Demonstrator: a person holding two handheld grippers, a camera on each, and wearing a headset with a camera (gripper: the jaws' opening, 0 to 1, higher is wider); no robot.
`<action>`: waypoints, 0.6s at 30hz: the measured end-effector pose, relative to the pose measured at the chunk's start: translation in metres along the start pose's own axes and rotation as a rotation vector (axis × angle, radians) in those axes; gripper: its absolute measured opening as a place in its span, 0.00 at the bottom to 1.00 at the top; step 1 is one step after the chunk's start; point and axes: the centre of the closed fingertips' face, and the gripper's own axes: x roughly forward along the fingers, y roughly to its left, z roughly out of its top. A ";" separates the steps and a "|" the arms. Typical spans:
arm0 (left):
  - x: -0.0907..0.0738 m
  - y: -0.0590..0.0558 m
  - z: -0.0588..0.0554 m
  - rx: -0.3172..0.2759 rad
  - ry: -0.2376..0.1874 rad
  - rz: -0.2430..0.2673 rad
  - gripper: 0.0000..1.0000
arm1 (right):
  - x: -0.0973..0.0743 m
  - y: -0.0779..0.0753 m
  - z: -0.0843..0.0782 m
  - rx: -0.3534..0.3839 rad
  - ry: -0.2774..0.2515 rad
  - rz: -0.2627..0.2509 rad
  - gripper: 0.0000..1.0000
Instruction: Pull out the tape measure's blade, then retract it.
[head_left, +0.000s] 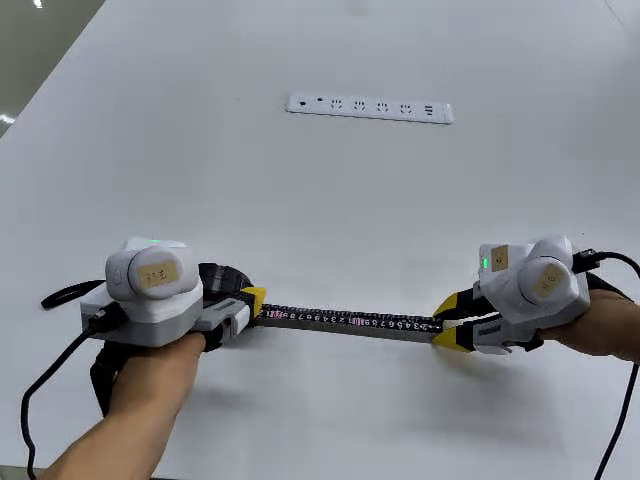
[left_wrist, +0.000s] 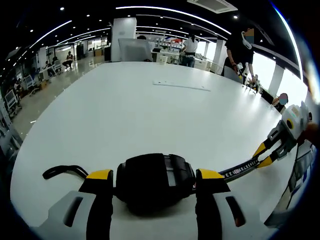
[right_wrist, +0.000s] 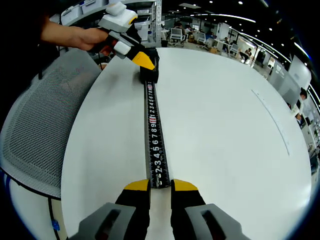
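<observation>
Stretching left to right along the table's (head_left: 300, 210) near side, the blade (head_left: 350, 320) joins its case (left_wrist: 155, 180), clamped by the left gripper (head_left: 252, 300), to the right gripper (head_left: 447, 322), pinched on its tip. Open tabletop spreads beyond to the far power strip (head_left: 370, 107).

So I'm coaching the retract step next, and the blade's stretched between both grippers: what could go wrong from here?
1. The right gripper pinches just the tip of the blade. If it slips or lets go at once, the blade may whip back into the case.
2. The left gripper clamps the case by its sides only, so a tug along the blade might twist it or pull it loose.
</observation>
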 end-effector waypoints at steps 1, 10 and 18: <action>0.001 0.000 0.000 0.000 0.002 0.000 0.62 | 0.000 0.000 0.000 0.004 -0.001 0.000 0.12; 0.004 -0.001 -0.002 -0.003 0.008 0.011 0.63 | 0.000 0.000 0.000 -0.001 0.003 -0.001 0.11; 0.006 -0.001 -0.005 0.006 0.024 0.027 0.64 | 0.001 0.000 -0.001 -0.010 0.004 -0.001 0.11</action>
